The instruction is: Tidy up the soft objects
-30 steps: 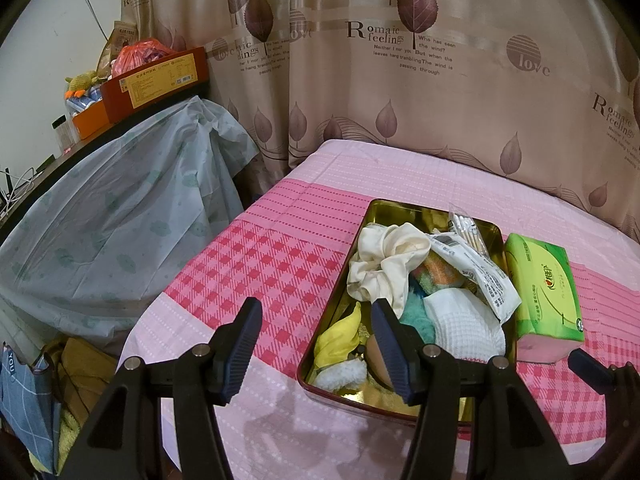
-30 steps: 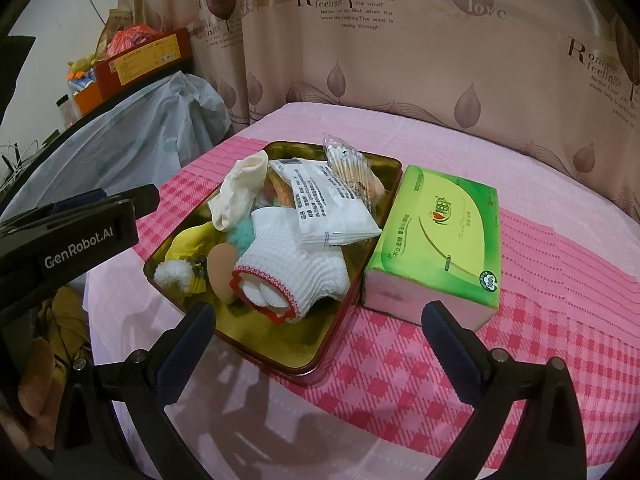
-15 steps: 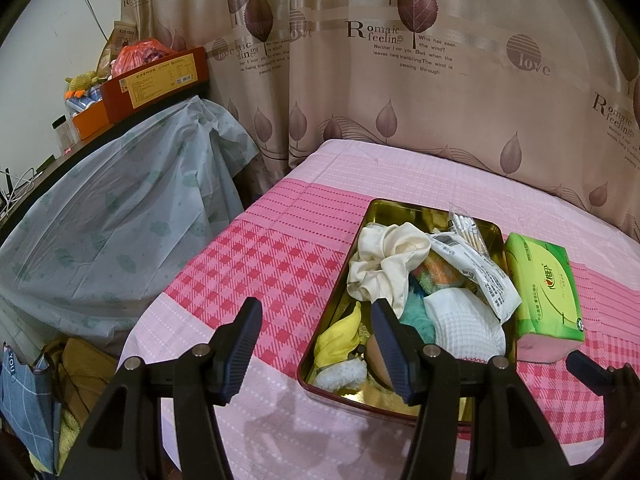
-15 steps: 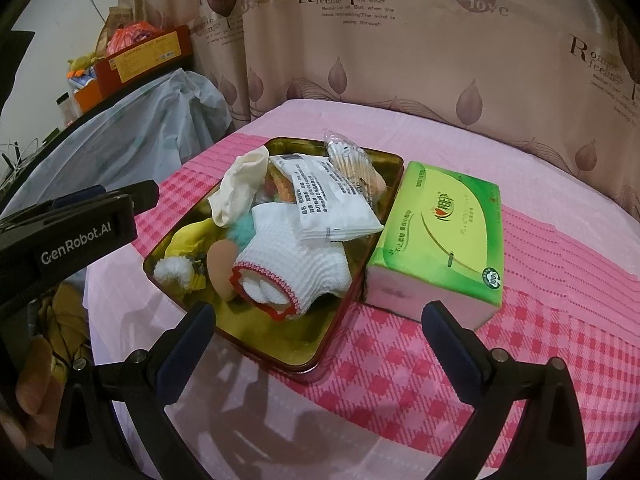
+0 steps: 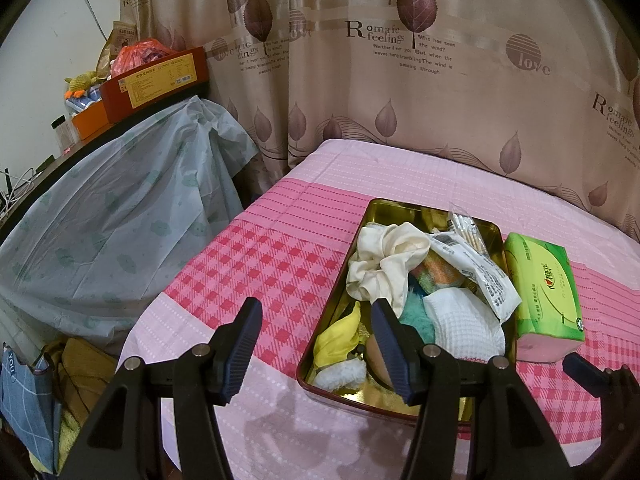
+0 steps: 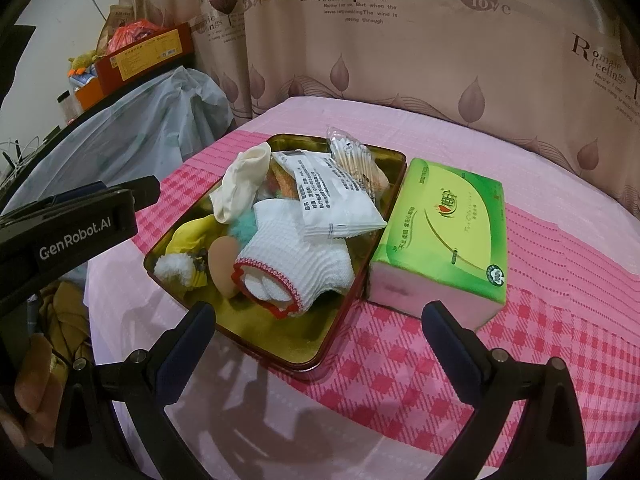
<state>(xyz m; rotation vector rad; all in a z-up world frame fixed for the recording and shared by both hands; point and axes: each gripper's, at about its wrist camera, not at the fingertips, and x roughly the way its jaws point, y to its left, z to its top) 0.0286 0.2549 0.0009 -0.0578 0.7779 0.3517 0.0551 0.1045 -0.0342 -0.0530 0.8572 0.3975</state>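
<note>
- Left gripper [image 5: 316, 346]: jaws spread apart, nothing between them. It hangs over the near edge of the tabletop [image 5: 256, 264], its right finger in front of the tin's near left corner.
- Right gripper [image 6: 318, 346]: jaws spread wide, holding nothing. It hovers above the tin's near rim and the near corner of the tissue pack.
- Tin [image 6: 280, 354]: a gold, open rectangular box with a red outer edge, lying on the pink checked cloth that covers the tabletop.
- Soft things in the tin, near end: a white fluffy ball [image 6: 174, 268], a yellow cloth [image 5: 336, 338] and a tan rounded piece [image 6: 222, 264], close together.
- Middle of the tin: a white knitted glove [image 6: 296, 272] with a red cuff, lying on a teal fuzzy item [image 5: 416, 316].
- Above it: a white printed packet [image 6: 332, 200], its edge resting on the glove.
- Far end: a cream cloth [image 5: 388, 260] bunched at the left, and a clear bag of cotton swabs [image 6: 354, 156] at the right.
- Tissue pack [image 6: 448, 228]: green, lying on the cloth just beside the tin's right wall.
- Curtain [image 5: 400, 80]: beige with leaf prints, hanging behind the tabletop.
</note>
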